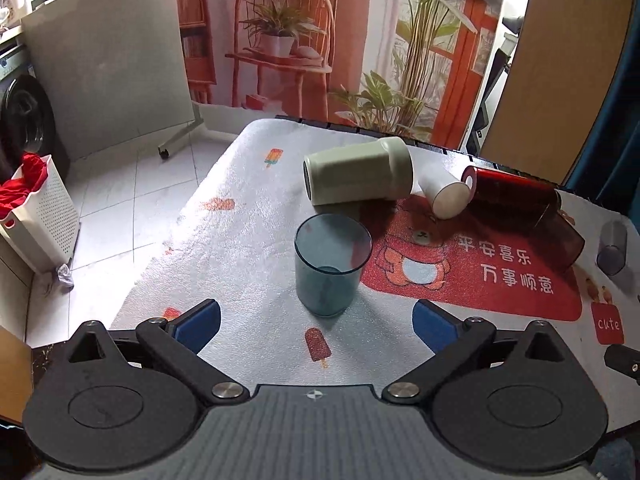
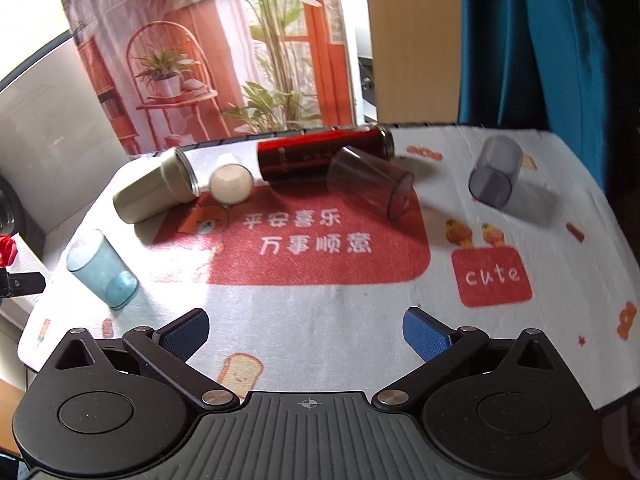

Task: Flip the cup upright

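A white printed tablecloth [image 1: 256,208] covers the table; its red panel [image 1: 480,280] lies toward the far edge. Beyond the far edge hangs a photo backdrop [image 1: 300,20]. Off the left edge, a white laundry basket [image 1: 48,216] holding a red garment [image 1: 20,184] stands on the floor near a grey board [image 1: 108,80]. A blue curtain [image 2: 540,40] hangs past the far right corner.

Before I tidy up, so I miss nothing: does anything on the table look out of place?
Only the blue cup stands upright. The beige cup, white cup, red bottle, brown tumbler and grey tumbler lie tipped over.
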Tool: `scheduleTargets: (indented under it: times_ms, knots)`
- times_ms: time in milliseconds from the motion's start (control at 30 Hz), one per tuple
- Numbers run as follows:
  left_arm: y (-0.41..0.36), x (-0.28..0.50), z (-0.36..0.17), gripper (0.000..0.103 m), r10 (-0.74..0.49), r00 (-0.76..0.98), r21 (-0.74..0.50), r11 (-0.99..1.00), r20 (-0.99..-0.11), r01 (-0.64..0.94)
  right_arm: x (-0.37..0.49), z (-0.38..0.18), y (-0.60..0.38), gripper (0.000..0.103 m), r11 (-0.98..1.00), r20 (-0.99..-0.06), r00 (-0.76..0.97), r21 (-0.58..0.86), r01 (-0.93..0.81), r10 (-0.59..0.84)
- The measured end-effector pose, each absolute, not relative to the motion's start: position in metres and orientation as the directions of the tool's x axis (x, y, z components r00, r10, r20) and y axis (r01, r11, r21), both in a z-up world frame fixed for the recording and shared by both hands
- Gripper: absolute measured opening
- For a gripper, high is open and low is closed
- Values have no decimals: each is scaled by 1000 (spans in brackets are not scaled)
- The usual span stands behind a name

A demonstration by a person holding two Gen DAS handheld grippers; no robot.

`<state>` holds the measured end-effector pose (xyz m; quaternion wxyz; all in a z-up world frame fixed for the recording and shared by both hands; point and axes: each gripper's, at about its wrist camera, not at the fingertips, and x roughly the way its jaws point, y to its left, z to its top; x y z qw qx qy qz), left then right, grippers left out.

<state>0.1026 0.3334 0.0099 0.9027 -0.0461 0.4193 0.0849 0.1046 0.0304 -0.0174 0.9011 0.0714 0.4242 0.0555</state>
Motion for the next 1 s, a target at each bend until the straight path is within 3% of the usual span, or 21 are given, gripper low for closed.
scheduleTargets:
  times_ms: [433, 733, 1000]
  knots:
    - [349, 44, 50, 103, 154, 639, 55, 984, -753, -172, 78, 31, 90, 103, 981, -732, 653, 128, -146, 193]
    - [330, 22, 35, 103, 110, 635, 27, 990, -765, -139, 52, 37, 106, 103, 984, -721, 674, 67, -164, 161]
    - [304, 7, 21, 103, 162, 663, 99, 986, -731, -131, 36, 27, 89, 103, 993, -721, 685, 27, -119, 102]
